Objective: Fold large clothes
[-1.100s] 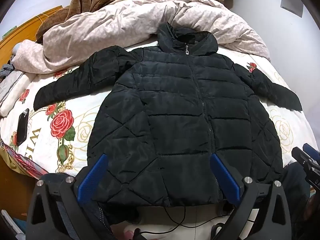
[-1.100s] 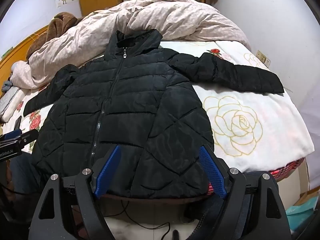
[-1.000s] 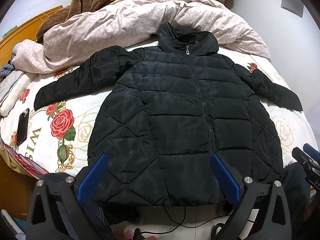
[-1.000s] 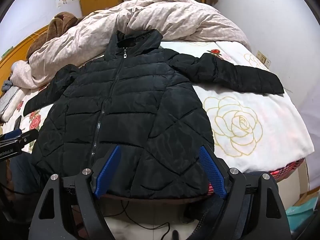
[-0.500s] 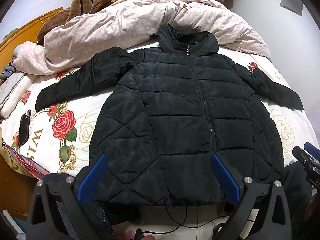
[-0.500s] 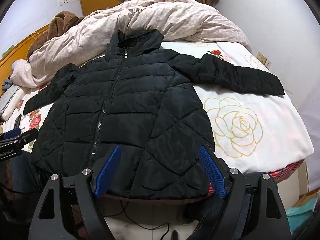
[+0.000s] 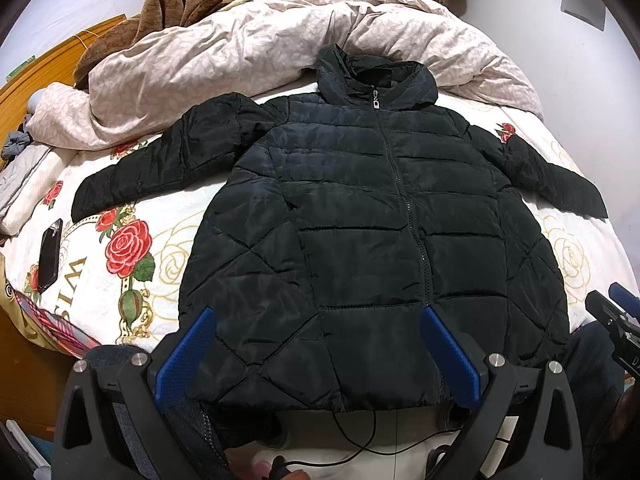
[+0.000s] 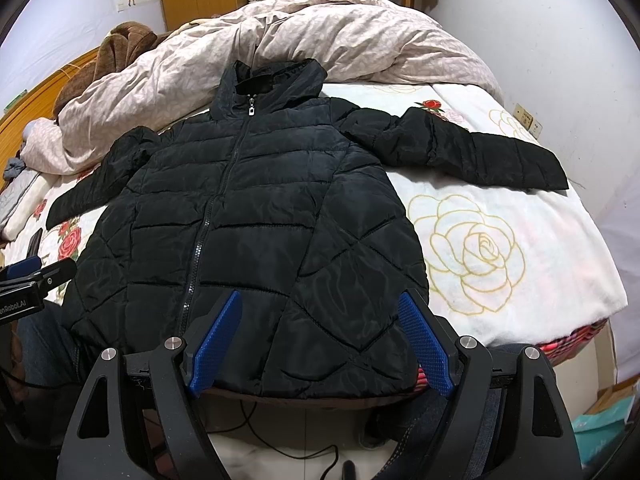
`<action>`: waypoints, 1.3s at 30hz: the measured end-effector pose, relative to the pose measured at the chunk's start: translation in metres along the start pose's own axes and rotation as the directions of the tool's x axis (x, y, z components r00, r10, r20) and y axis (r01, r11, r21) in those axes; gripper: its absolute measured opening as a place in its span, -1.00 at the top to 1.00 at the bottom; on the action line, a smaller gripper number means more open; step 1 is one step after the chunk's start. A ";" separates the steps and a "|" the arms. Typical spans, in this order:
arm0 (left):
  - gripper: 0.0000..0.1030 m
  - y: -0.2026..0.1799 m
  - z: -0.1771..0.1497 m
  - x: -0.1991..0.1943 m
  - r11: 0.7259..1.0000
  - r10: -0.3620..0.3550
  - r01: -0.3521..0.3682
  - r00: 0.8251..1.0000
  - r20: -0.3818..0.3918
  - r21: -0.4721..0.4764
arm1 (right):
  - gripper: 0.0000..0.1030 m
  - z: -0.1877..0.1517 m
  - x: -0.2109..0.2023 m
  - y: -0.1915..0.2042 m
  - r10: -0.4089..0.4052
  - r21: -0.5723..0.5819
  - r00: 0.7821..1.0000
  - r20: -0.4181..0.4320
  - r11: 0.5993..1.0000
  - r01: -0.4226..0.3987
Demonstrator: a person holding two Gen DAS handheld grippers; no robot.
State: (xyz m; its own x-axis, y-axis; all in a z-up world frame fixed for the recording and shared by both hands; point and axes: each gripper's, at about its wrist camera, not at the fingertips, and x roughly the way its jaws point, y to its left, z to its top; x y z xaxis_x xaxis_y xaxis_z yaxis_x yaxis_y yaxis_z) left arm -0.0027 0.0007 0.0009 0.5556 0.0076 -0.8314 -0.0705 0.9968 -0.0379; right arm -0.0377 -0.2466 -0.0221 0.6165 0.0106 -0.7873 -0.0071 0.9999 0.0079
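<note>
A black quilted hooded jacket lies flat and zipped on the bed, front up, hood toward the far side, both sleeves spread out sideways. Its hem hangs over the near edge of the bed. My left gripper hovers open above the hem, left of the zipper, with nothing between its blue pads. My right gripper is open too, above the hem's right part. In the right wrist view the left gripper shows at the left edge; the right gripper shows at the right edge of the left wrist view.
A rose-print bedsheet covers the bed. A bunched pale duvet and a brown blanket lie behind the jacket. A dark phone rests on the sheet at the left. A cable trails on the floor below the hem.
Both views have shifted very slightly; the jacket has not moved and both grippers stay open.
</note>
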 end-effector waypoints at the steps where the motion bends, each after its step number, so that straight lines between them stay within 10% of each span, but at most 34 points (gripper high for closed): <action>1: -1.00 0.000 0.000 0.000 1.000 0.001 -0.001 1.000 0.000 0.001 | -0.56 0.001 0.000 0.001 0.000 0.000 1.000 -0.001 1.000 0.000; 39: -1.00 -0.002 -0.002 0.001 1.000 -0.004 0.004 1.000 -0.005 -0.007 | -0.56 -0.001 0.001 -0.001 -0.004 -0.003 1.000 0.000 1.000 0.004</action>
State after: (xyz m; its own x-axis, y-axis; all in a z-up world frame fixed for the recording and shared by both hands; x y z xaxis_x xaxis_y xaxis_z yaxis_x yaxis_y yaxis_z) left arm -0.0035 -0.0017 -0.0014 0.5513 0.0036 -0.8343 -0.0740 0.9963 -0.0446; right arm -0.0380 -0.2477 -0.0236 0.6163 0.0065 -0.7875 -0.0072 1.0000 0.0026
